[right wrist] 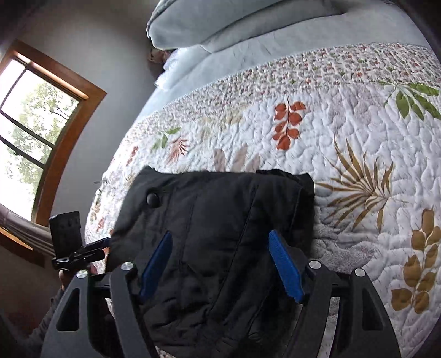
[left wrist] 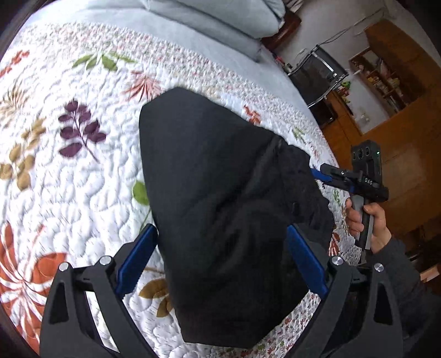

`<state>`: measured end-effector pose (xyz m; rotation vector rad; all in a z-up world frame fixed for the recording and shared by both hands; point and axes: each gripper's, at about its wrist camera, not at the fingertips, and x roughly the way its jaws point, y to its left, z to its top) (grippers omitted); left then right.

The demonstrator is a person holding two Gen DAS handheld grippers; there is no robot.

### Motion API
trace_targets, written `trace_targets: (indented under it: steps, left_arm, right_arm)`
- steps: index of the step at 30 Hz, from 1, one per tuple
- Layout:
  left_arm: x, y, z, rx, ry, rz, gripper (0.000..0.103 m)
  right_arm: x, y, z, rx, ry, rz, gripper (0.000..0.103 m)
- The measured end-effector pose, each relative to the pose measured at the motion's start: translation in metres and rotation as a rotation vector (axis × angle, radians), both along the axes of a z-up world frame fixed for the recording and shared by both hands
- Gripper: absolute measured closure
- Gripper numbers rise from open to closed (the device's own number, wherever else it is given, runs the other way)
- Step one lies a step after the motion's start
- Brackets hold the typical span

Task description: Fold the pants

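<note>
The black pants [left wrist: 220,198] lie folded into a compact bundle on the floral quilt [left wrist: 69,170]. My left gripper [left wrist: 220,247] is open, its blue pads either side of the bundle's near end. In the right wrist view the pants [right wrist: 220,220] show a round button at the waistband. My right gripper [right wrist: 220,247] is open too, with its pads spread over the cloth. The right gripper also shows in the left wrist view [left wrist: 319,172] at the bundle's right edge, held by a hand. The left gripper shows in the right wrist view [right wrist: 102,245] at the bundle's left edge.
Pale blue pillows [left wrist: 220,22] lie at the head of the bed. A wooden cabinet [left wrist: 399,96] and a dark screen [left wrist: 317,77] stand beyond the bed's right edge. A window [right wrist: 35,132] with a wood frame is on the left wall.
</note>
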<state>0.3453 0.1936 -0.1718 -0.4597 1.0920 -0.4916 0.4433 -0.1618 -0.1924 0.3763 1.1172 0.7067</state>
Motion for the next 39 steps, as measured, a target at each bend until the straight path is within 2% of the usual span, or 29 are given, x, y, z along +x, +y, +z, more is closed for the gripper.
trace_targets:
  steps: [2,5,6,8,11,15,18,23,28,31,36,39]
  left_arm:
    - [-0.008,-0.002,0.000,0.051,-0.003,0.015,0.009]
    - [-0.032,-0.005,0.019,0.204,-0.069,0.080,0.009]
    - [-0.043,-0.008,0.030,0.247,-0.108,0.100,0.009]
    - [-0.071,-0.018,0.057,0.334,-0.193,0.130,0.008]
    - [-0.116,-0.037,0.092,0.430,-0.286,0.172,0.004]
    - [-0.171,-0.060,0.130,0.453,-0.358,0.213,0.003]
    - [-0.203,-0.076,0.151,0.492,-0.370,0.241,0.003]
    - [-0.250,-0.098,0.181,0.550,-0.387,0.257,0.003]
    - [-0.286,-0.110,0.199,0.561,-0.385,0.290,0.003]
    - [-0.305,-0.117,0.203,0.553,-0.377,0.295,0.003]
    - [-0.332,-0.125,0.206,0.601,-0.390,0.332,0.003]
    - [-0.344,-0.126,0.208,0.595,-0.393,0.348,0.003]
  right_arm:
    - [-0.007,-0.003,0.009,-0.006,-0.027,-0.021,0.026]
    - [-0.039,-0.007,0.044,-0.053,-0.135,-0.058,0.016]
    - [-0.061,-0.007,0.062,-0.096,-0.196,-0.076,0.009]
    - [-0.098,-0.005,0.085,-0.131,-0.270,-0.091,0.003]
    - [-0.162,0.000,0.114,-0.178,-0.335,-0.107,0.004]
    - [-0.244,0.005,0.143,-0.223,-0.422,-0.152,0.004]
    - [-0.299,0.010,0.159,-0.315,-0.506,-0.193,0.004]
    - [-0.362,0.006,0.167,-0.331,-0.511,-0.250,0.004]
    - [-0.397,-0.003,0.173,-0.329,-0.508,-0.279,0.004]
    - [-0.413,-0.005,0.178,-0.343,-0.522,-0.285,0.004]
    - [-0.436,-0.004,0.188,-0.384,-0.565,-0.300,0.004]
    - [-0.444,-0.004,0.193,-0.415,-0.569,-0.318,0.004]
